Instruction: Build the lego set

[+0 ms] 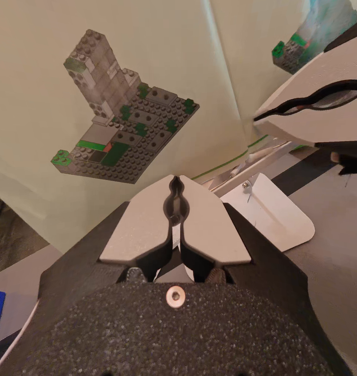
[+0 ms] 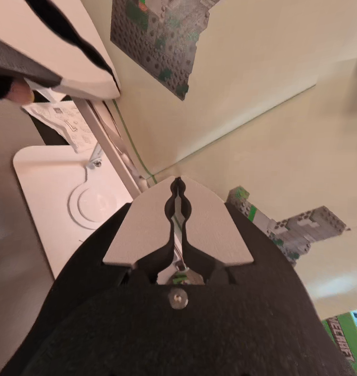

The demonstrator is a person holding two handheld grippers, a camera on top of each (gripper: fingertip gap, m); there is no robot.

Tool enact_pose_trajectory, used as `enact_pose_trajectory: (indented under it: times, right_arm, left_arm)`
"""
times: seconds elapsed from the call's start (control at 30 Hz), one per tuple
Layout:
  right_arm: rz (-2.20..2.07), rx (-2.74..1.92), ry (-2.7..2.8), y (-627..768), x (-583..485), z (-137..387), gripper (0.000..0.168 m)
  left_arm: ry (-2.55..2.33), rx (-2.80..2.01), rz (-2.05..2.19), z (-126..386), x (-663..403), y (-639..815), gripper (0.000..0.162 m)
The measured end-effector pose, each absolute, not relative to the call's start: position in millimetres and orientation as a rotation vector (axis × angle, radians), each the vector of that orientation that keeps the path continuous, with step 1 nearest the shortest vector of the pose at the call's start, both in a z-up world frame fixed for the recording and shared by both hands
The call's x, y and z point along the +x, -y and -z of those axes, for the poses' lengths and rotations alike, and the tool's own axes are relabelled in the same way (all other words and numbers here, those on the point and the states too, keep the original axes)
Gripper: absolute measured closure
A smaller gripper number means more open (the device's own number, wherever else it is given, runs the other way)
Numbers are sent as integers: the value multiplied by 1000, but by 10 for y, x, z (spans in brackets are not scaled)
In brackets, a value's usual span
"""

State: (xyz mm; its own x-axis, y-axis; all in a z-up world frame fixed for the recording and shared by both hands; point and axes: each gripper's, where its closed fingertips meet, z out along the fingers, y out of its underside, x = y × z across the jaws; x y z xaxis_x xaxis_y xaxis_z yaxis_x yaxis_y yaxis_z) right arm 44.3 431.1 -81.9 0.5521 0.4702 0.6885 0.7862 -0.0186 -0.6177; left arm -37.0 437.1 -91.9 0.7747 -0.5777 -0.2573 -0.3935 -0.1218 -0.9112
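**Both grippers closed, at instruction booklet**

Left gripper (image 1: 176, 179): fingertips together, nothing visibly between them, tip just below booklet page (image 1: 133, 40) bottom edge. Right gripper (image 2: 178, 179): fingertips together, tip at page corner by green border; actual pinch on paper cannot tell. Below: white stand base (image 1: 275, 219) on grey desk (image 1: 326, 234). Beyond left tips, up and left: printed picture of lego build (image 1: 124, 130), grey baseplate, grey tower, green bits. No loose bricks in view.
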Motion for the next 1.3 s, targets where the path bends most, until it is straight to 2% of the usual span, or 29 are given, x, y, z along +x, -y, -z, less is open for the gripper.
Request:
enact_pose_trajectory:
  times: [0.23, 0.43, 0.63, 0.77, 0.97, 1.3]
  right_arm:
    - [548, -1679, 1084, -4284, 719, 829, 168]
    - [485, -1724, 1071, -4247, 789, 871, 168]
    - [324, -1668, 1119, -4214, 391, 798, 168]
    - [377, -1725, 1096, -4342, 370, 870, 168]
    - [410, -1754, 1095, -4337, 369, 877, 168]
    - [373, -1770, 1102, -4280, 316, 996, 168]
  left_arm:
    - [-796, -1789, 108, 896, -333, -4371, 162]
    - [-832, -1789, 44, 946, -433, -4363, 162]
    - [-826, -1791, 60, 964, -439, -4353, 162]
    - [-840, -1809, 69, 1016, -466, -4311, 162]
    - [-832, -1730, 120, 832, -411, -4246, 162]
    - [-782, -1801, 199, 966, -414, -4372, 162]
